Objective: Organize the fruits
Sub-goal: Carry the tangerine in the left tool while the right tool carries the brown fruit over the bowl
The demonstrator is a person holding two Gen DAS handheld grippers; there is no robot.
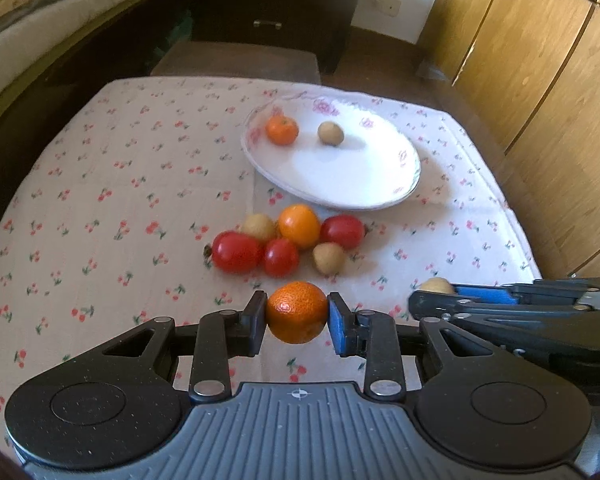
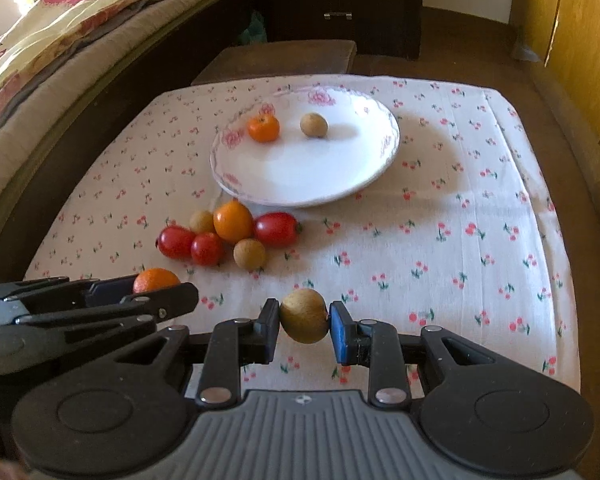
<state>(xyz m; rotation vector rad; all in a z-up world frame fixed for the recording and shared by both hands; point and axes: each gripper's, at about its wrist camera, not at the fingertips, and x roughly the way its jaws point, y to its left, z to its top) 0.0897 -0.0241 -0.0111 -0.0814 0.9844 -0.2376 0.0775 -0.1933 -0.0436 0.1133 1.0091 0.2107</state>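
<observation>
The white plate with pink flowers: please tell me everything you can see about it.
The plate is round, shallow and glossy white, ceramic by its look, with pink flowers printed around the rim. It lies flat on the cherry-print tablecloth, toward the far side. On it rest a small orange fruit and a round tan fruit, apart from each other. No gripper touches it. The fruit cluster lies just before its near edge.

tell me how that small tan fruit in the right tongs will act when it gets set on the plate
The tan fruit looks round and smooth, so it will probably roll once released on the glossy plate. It seems small and likely light, pinched only at its sides by the right tongs. The plate's raised rim should probably keep it in.
</observation>
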